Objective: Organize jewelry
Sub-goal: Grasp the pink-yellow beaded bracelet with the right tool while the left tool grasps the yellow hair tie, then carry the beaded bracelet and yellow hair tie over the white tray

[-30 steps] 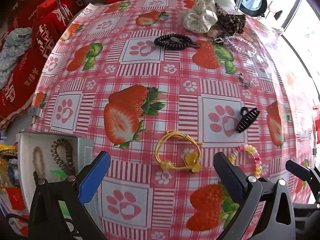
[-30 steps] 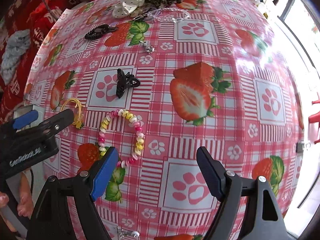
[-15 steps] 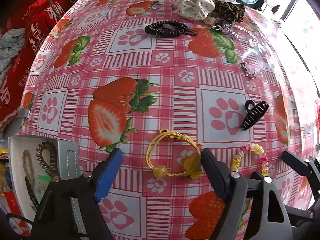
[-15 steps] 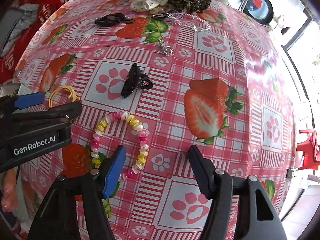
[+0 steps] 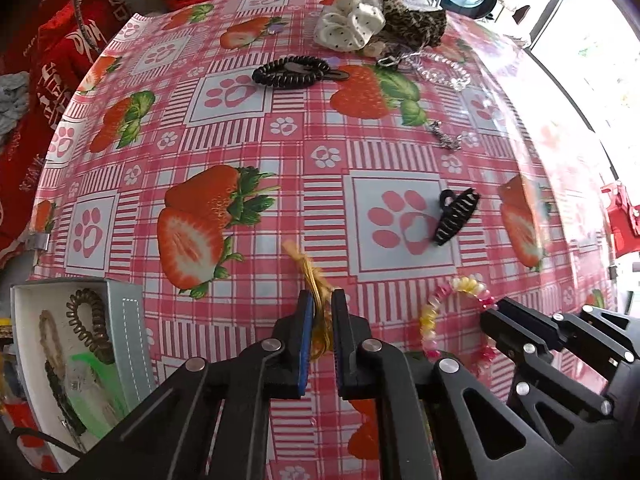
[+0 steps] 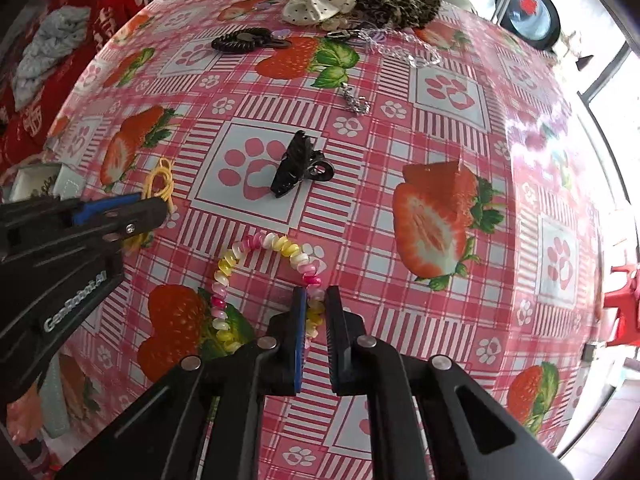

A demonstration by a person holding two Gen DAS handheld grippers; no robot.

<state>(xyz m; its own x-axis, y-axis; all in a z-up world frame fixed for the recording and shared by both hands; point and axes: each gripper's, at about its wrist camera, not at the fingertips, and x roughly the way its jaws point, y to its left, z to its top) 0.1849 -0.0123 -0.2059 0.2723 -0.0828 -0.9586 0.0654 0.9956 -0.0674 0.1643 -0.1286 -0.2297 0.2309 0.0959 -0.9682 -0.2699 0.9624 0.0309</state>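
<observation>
Between the left gripper's (image 5: 319, 312) pads sits the yellow hair tie (image 5: 316, 300), squeezed into a thin bunch that sticks out toward twelve o'clock; a second ago it lay as an open loop on the tablecloth (image 5: 280, 152) with those jaws spread wide around it. At three o'clock from it, the right gripper (image 6: 316, 312) has done the same: its jaws, wide a second ago, are now clamped on one side of the pastel bead bracelet (image 6: 264, 248), whose free arc curls away toward eleven o'clock. Both pieces are caught but seem to rest on the cloth; whether either has lifted is hard to judge through the fisheye. That likely ends the grasping step, and carrying comes next. At eight o'clock in the left wrist view stands the white box (image 5: 24, 320), already holding a brown coil tie (image 5: 90, 328), the probable destination. Further out wait a black claw clip (image 6: 300, 168), a black coil tie (image 5: 290, 73), and two scrunchies (image 5: 380, 20) near twelve o'clock.
</observation>
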